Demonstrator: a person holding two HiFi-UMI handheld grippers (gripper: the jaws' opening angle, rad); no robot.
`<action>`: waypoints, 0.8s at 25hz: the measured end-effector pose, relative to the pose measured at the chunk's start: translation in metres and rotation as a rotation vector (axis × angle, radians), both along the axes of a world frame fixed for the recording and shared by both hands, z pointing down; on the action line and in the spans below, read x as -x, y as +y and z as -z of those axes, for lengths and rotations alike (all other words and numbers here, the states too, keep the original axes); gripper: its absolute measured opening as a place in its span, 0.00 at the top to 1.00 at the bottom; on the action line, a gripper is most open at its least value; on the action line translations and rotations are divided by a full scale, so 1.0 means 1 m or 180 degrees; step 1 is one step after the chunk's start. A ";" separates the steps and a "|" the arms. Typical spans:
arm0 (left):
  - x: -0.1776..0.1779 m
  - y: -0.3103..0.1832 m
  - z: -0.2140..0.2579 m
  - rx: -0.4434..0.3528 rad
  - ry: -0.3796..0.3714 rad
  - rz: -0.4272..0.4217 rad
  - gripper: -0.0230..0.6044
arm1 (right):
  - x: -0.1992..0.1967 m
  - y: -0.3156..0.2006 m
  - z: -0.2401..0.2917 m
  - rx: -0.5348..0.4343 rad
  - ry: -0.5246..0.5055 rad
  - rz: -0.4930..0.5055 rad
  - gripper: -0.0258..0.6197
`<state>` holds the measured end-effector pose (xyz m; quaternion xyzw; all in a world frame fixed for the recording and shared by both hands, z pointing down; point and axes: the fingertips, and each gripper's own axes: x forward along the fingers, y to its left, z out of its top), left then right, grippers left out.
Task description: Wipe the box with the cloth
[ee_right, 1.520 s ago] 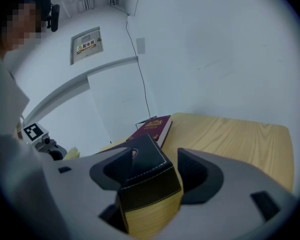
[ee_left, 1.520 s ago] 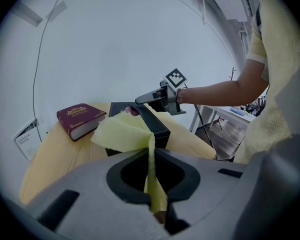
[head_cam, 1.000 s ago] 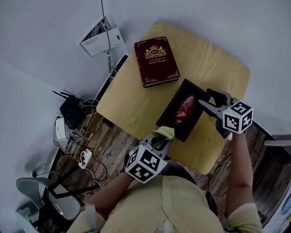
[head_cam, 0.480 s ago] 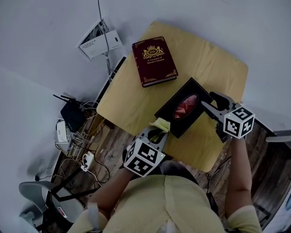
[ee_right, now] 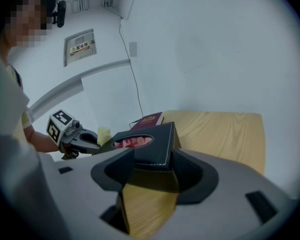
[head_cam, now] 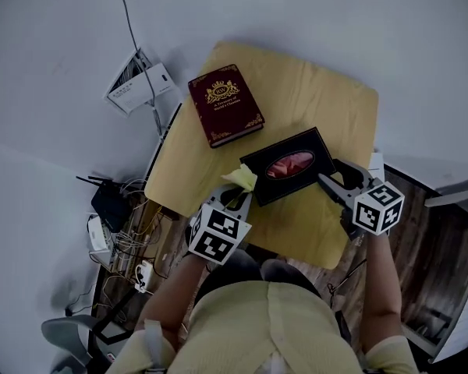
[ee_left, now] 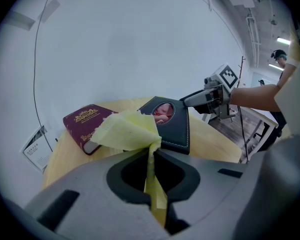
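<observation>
A black tissue box (head_cam: 288,164) with a red-lined oval opening lies on the yellow wooden table (head_cam: 312,92), towards its near edge. My right gripper (head_cam: 327,184) is shut on the box's right end; in the right gripper view the box's stitched corner (ee_right: 151,146) sits between the jaws. Shut on a pale yellow cloth (head_cam: 242,178), my left gripper (head_cam: 235,199) holds it at the box's left end. Whether cloth and box touch is unclear. The left gripper view shows the cloth (ee_left: 125,129) bunched above the jaws, with the box (ee_left: 174,126) just behind it.
A maroon book (head_cam: 225,104) with gold print lies on the table, left of and behind the box. On the floor to the left are a white device (head_cam: 136,80), a black router (head_cam: 109,205) and tangled cables. The table's near edge runs just below both grippers.
The box has turned from diagonal to nearly crosswise, its right end still in my right gripper. My left gripper has followed the box's left end with the cloth.
</observation>
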<state>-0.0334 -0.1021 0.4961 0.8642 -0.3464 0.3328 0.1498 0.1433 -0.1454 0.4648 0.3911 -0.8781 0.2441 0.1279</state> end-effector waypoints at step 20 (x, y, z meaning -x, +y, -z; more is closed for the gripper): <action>-0.012 -0.068 -0.005 -0.0210 -0.0237 -0.0199 0.92 | -0.013 0.039 -0.005 -0.0018 0.0095 -0.0650 0.56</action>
